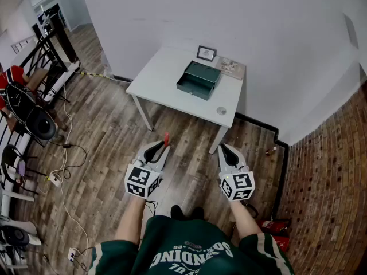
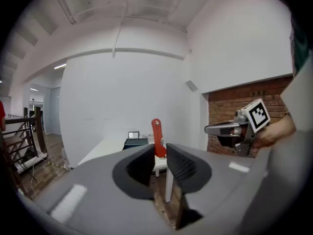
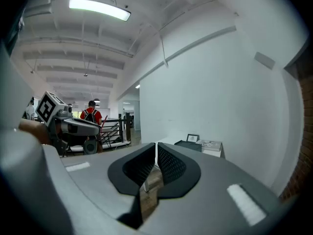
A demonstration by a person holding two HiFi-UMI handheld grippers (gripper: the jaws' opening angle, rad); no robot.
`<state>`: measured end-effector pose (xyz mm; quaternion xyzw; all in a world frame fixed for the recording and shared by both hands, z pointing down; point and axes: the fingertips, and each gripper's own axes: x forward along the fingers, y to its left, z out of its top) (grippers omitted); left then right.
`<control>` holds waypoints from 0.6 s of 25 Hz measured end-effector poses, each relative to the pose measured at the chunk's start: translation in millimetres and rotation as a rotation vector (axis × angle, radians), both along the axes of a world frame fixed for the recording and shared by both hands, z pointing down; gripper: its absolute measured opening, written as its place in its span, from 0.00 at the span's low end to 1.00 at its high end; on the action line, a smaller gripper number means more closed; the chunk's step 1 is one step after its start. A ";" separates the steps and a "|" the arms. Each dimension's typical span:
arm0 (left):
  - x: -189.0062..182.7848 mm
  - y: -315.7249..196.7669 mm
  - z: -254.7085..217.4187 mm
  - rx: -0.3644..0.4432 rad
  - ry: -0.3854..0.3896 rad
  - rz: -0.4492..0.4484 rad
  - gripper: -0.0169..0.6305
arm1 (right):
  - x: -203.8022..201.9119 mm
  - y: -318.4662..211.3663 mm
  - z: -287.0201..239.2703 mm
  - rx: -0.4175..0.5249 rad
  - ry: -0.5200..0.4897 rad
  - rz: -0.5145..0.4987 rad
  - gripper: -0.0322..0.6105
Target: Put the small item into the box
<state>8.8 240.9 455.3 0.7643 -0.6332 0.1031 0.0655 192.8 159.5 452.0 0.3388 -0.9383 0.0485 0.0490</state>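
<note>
My left gripper [image 1: 165,146] is shut on a small red stick-shaped item [image 1: 167,137], which stands upright out of the jaws [image 2: 157,137]. My right gripper [image 1: 222,148] is shut with nothing in it, its tips [image 3: 156,150] touching. Both are held above the wooden floor, short of the white table [image 1: 166,76]. On that table lies an open dark green box [image 1: 198,79], also seen far off in the left gripper view [image 2: 135,142] and the right gripper view [image 3: 188,144].
A small framed picture [image 1: 206,53] and a flat booklet [image 1: 230,67] sit at the table's back edge, a round disc [image 1: 221,111] near its front right corner. Cables [image 1: 63,153] and chairs crowd the left. A brick wall [image 1: 327,176] runs along the right.
</note>
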 end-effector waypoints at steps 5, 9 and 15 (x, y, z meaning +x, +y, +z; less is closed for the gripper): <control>-2.1 -1.3 2.4 -0.006 0.006 0.008 0.22 | -0.8 3.5 -1.0 0.002 -0.016 -0.002 0.06; -2.0 -5.1 6.1 -0.009 0.011 0.020 0.22 | -3.0 4.0 1.2 -0.003 -0.022 0.000 0.06; -2.0 -8.7 10.2 -0.012 0.027 0.033 0.22 | -4.3 2.5 6.3 -0.009 -0.015 0.024 0.06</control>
